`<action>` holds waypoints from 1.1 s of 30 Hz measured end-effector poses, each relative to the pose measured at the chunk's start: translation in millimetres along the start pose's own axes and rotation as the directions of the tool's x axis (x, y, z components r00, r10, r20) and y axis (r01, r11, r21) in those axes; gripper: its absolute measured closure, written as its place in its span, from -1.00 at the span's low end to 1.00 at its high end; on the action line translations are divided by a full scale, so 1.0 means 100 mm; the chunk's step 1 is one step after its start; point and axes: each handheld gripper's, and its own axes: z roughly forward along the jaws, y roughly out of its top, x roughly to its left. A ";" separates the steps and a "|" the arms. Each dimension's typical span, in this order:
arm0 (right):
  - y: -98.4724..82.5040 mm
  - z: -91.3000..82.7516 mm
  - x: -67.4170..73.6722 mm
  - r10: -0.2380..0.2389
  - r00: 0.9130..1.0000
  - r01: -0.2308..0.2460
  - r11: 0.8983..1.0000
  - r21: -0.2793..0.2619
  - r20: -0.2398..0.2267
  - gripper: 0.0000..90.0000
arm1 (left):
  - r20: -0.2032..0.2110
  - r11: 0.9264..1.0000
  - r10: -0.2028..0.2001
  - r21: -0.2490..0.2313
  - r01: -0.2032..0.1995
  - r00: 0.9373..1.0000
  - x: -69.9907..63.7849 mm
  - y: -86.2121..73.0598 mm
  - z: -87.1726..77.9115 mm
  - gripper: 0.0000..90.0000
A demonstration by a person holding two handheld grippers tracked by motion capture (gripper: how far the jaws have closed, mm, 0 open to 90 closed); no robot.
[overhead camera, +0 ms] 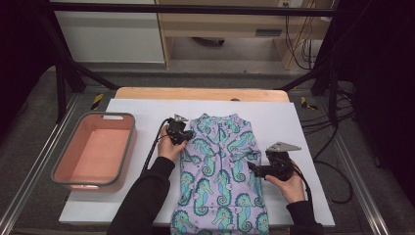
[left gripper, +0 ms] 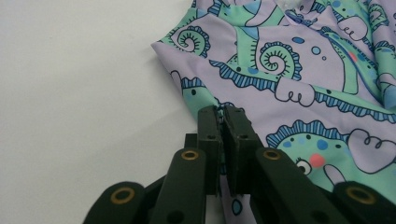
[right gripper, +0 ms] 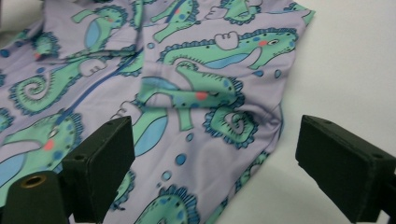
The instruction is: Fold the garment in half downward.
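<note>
1. My left gripper [left gripper: 223, 114] was pressed together on the near left edge of the lilac stretch-fabric garment printed with green and blue seahorses [overhead camera: 220, 171]. In the left gripper view the cloth's edge ran in between the two black jaws, which stood almost touching.
2. My right gripper [right gripper: 210, 154] was spread wide, its jaws standing either side of the garment's right edge with nothing pinched. A small raised fold lay just ahead of them.
3. The garment lay flat on the white sheet [overhead camera: 303, 122] covering the table, between my two grippers, collar away from me and hem running off the near edge.
4. I judged the fabric thin, light and limp, with some slickness. It would drape and slide rather than hold a shape, so a pinch on one layer could slip or drag the layer beneath.
5. The best hold for my right gripper seemed to be the side edge directly in front of its jaws, level with my left grip, taking both layers together.
6. The salmon-pink plastic bin with a grey rim [overhead camera: 63, 161] stood well apart, beyond my left gripper.
</note>
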 end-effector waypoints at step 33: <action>0.46 0.61 -0.52 0.075 0.992 -0.078 0.997 0.023 0.105 -0.36 | 0.049 1.000 0.001 -0.020 0.000 0.999 0.07 -0.03 0.01 0.91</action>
